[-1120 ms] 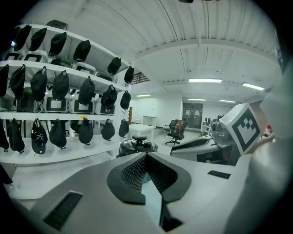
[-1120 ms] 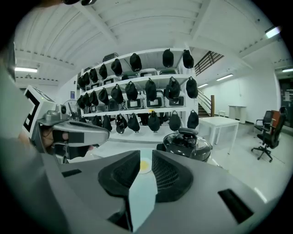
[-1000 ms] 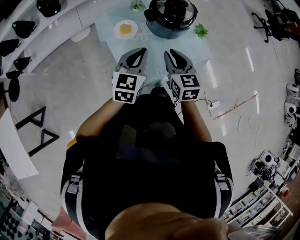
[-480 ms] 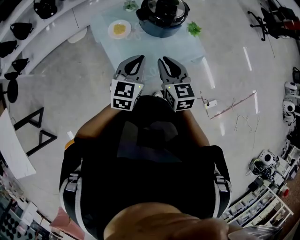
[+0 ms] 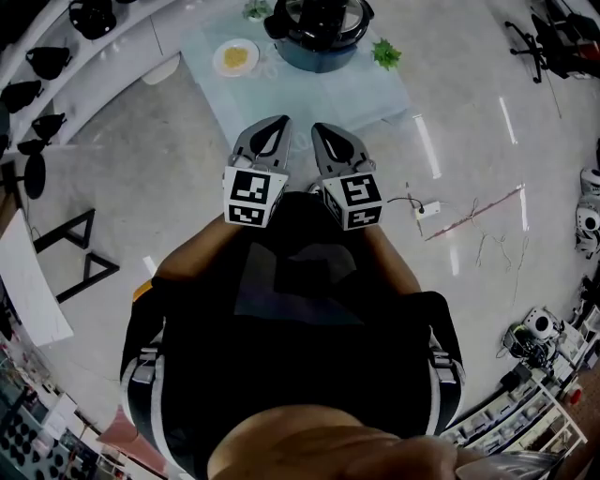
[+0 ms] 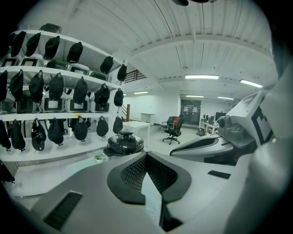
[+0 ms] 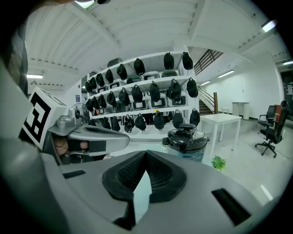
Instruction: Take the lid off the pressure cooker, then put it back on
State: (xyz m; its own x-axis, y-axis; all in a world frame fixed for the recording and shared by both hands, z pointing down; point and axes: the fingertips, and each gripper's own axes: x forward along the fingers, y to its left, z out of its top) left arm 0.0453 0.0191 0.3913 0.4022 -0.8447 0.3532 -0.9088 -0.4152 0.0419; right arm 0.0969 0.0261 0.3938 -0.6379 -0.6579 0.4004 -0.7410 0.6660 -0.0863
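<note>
The dark cooker (image 5: 317,28) stands on the desk (image 5: 309,94) at the top centre, with its lid (image 7: 187,132) on. Only the head view shows me the plate (image 5: 235,57) left of it. The left tool (image 5: 270,131) and right tool (image 5: 326,136) are side by side before the person's chest, well apart from the desk. Both are closed and empty; the right has just closed.

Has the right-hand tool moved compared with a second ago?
Yes. The right tool has drawn back from the pressure cooker; more bare table shows between them. Its jaws have just closed on nothing.
</note>
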